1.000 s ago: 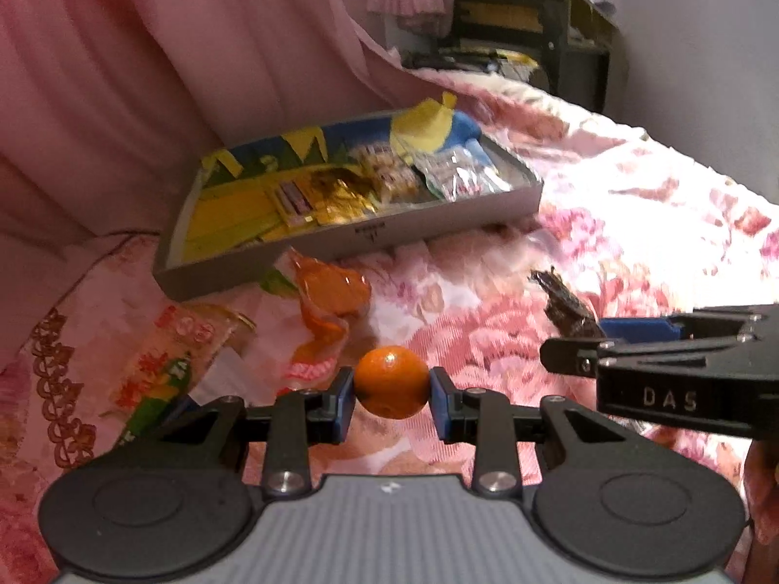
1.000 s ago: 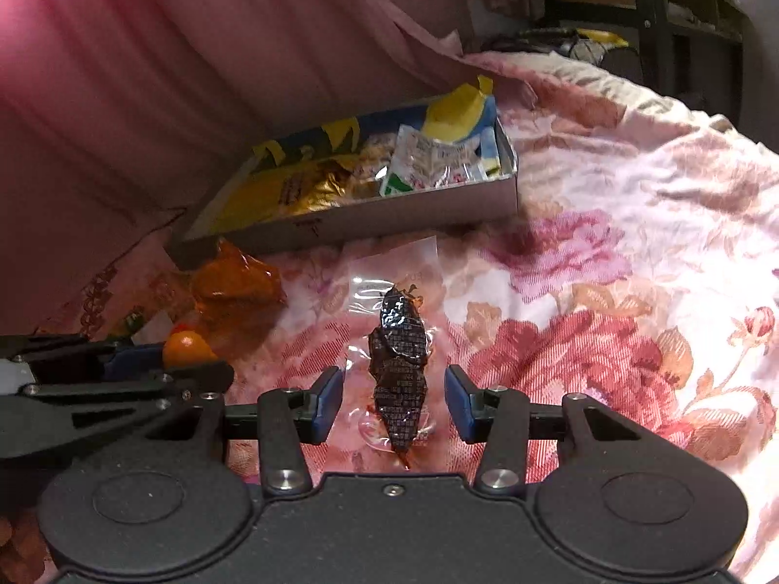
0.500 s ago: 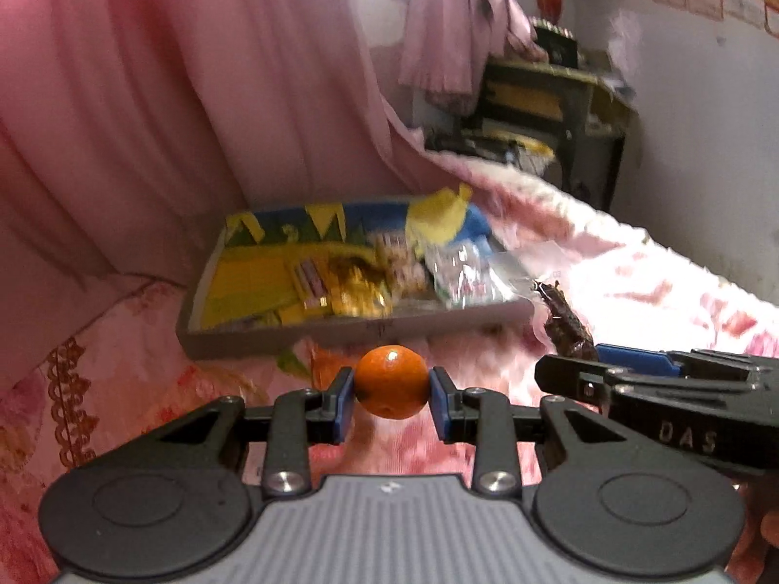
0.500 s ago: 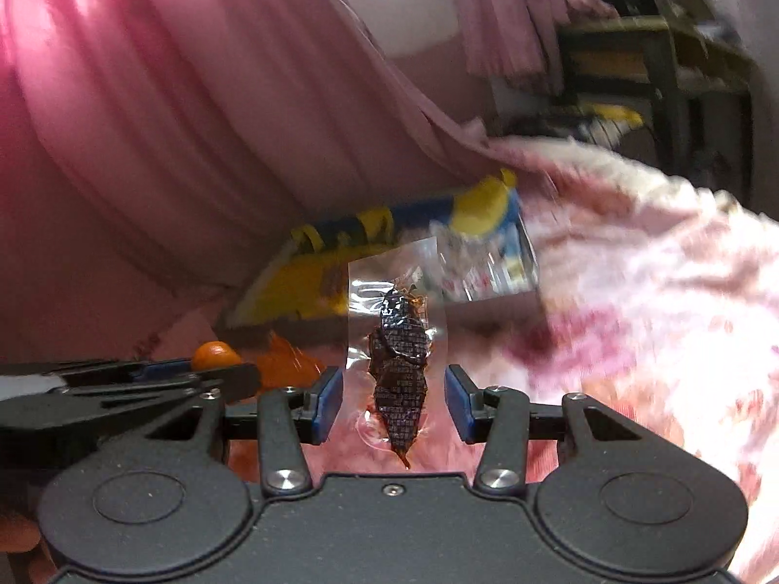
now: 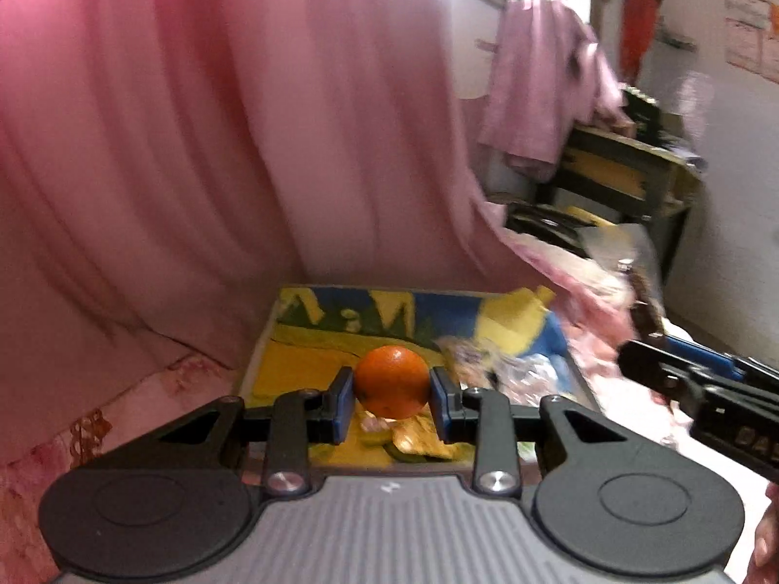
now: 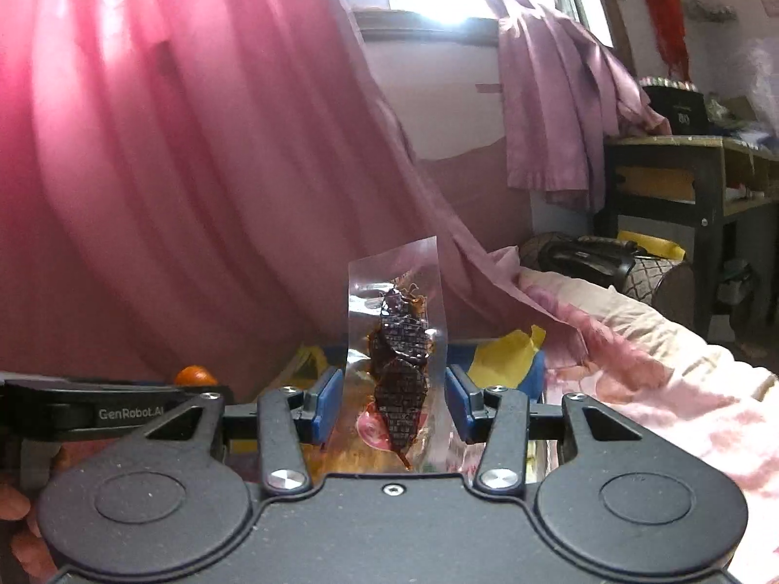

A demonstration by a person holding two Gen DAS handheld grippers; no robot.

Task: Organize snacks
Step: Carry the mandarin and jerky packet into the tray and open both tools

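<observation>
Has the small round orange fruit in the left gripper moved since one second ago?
Yes. The small round orange fruit was carried forward from the floral bedspread and is now over the shallow cardboard snack box.

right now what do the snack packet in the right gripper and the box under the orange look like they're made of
Snack packet: clear, glossy plastic film; the curtain shows through its top and it glints. The dark contents look like dried or glazed food, kind unclear.
Box: probably printed cardboard, with thin flat walls and a yellow and blue print inside, blurred here.

Both tongs, left (image 5: 391,401) and right (image 6: 393,401), have risen (loads gripped) over the box (image 5: 491,311).
</observation>
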